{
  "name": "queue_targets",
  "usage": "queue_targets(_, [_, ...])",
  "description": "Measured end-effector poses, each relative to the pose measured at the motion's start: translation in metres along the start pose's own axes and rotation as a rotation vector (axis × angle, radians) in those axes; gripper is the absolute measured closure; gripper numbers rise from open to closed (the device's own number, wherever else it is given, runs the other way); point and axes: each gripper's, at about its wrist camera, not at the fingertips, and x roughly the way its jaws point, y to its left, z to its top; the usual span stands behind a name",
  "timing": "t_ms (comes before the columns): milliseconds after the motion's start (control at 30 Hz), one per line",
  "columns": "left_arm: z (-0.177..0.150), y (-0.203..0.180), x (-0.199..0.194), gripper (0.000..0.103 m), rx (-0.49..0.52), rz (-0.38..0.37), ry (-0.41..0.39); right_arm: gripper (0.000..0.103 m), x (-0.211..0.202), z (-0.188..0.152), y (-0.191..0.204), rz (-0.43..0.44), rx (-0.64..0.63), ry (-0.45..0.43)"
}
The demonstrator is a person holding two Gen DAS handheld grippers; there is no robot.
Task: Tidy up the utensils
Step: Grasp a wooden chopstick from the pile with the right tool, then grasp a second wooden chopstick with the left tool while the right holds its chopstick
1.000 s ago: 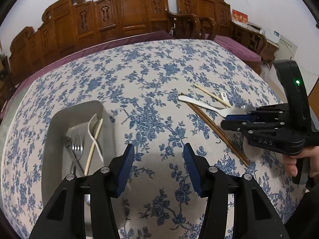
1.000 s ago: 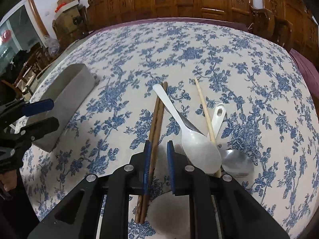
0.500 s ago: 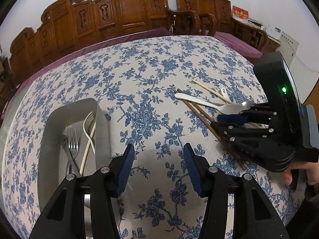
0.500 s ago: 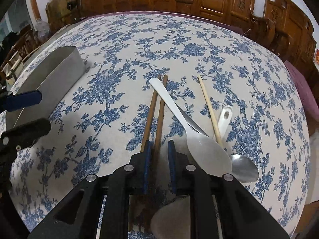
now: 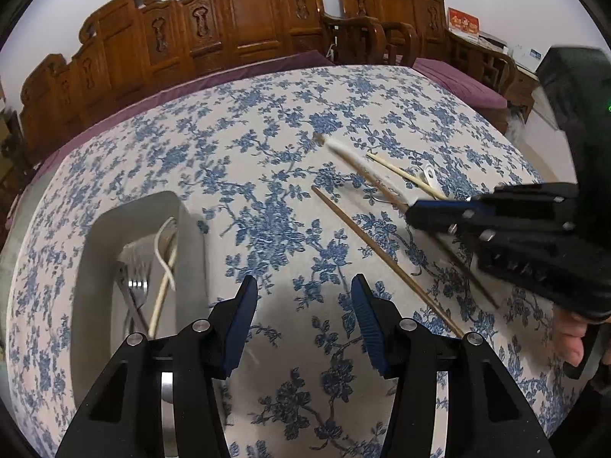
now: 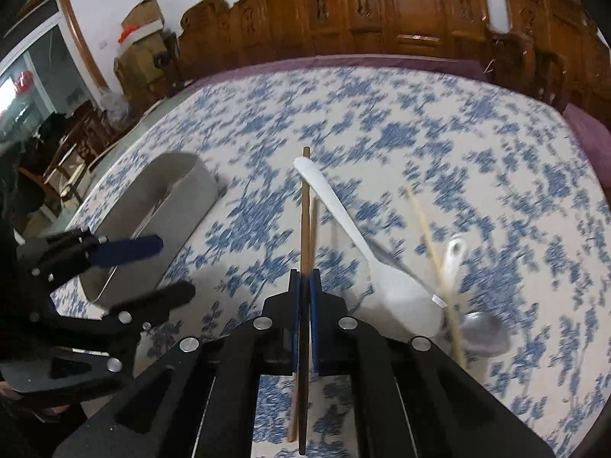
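Note:
My right gripper (image 6: 304, 280) is shut on a dark brown chopstick (image 6: 305, 198), which is raised off the cloth and points away from me. Its twin brown chopstick (image 5: 382, 257) still lies on the flowered tablecloth. To the right of them lie a white spoon (image 6: 385, 273), a pale chopstick (image 6: 429, 240), a small white spoon (image 6: 454, 257) and a metal spoon (image 6: 483, 332). My left gripper (image 5: 303, 305) hangs open with nothing between its fingers, just right of the grey tray (image 5: 95, 252). In the tray lie forks (image 5: 133, 282) and a pale chopstick (image 5: 164, 286).
Carved wooden chairs (image 5: 236, 38) ring the far side of the round table. A hand (image 5: 573, 339) grips the right tool at the right edge of the left wrist view. Cardboard boxes (image 6: 141, 38) stand at the back left of the room.
The right gripper's jaws narrowed onto one brown chopstick and rose, lifting it off the cloth. The second brown chopstick stayed on the table. The left gripper kept still.

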Motion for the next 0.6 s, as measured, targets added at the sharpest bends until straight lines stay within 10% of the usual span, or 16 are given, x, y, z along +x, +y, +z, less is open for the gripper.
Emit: queue_targets(600, [0.024,-0.044,0.059,0.054,-0.011,-0.033,0.078,0.097,-0.007,0.001,-0.046,-0.090,0.066,-0.020])
